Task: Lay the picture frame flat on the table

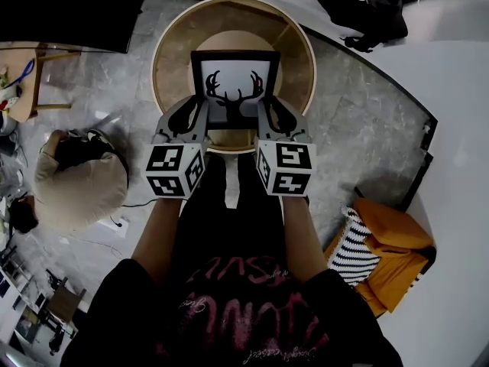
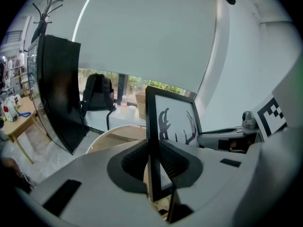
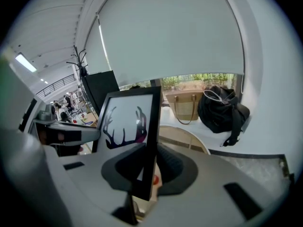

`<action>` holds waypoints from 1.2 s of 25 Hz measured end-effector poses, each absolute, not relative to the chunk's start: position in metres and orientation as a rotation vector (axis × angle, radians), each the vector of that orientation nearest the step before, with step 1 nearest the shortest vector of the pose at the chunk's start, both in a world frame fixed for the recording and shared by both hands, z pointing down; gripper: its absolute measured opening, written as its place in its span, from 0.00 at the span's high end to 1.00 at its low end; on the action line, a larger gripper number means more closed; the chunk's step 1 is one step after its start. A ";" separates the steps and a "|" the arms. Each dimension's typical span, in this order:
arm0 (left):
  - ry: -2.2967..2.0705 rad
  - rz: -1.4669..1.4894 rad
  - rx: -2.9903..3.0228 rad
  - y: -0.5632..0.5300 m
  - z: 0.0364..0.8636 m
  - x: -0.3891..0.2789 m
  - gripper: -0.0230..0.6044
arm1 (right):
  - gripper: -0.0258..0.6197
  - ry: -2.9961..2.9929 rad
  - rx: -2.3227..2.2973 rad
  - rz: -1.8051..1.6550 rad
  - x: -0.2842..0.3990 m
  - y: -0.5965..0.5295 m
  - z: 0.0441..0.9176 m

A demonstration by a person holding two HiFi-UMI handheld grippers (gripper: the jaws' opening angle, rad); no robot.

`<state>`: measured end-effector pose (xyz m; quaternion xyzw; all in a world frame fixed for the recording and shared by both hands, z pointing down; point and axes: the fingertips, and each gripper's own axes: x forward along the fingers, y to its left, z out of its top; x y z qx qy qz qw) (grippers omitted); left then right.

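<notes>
The black picture frame point(image 1: 234, 79) with an antler silhouette on white stands upright over the round wooden table point(image 1: 159, 67). My left gripper point(image 1: 200, 107) is shut on its left side edge, and my right gripper point(image 1: 267, 107) is shut on its right side edge. In the left gripper view the frame point(image 2: 175, 122) runs edge-on between the dark pads of the left gripper point(image 2: 154, 162). The right gripper view shows the frame point(image 3: 128, 119) clamped the same way in the right gripper point(image 3: 146, 167). I cannot tell whether the frame's lower edge touches the tabletop.
A beige pouf point(image 1: 80, 186) sits on the floor at the left, and an orange bag with a striped cushion point(image 1: 382, 251) at the right. A black backpack point(image 3: 222, 110) and a tan tote point(image 3: 185, 105) lie beyond the table. A black panel point(image 2: 59, 93) stands to the left.
</notes>
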<state>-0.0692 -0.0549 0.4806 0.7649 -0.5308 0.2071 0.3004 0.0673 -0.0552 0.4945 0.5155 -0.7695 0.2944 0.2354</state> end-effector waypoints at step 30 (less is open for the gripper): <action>-1.334 0.650 1.856 -0.016 0.588 -0.077 0.85 | 0.83 -1.995 1.282 0.960 0.059 -0.019 0.601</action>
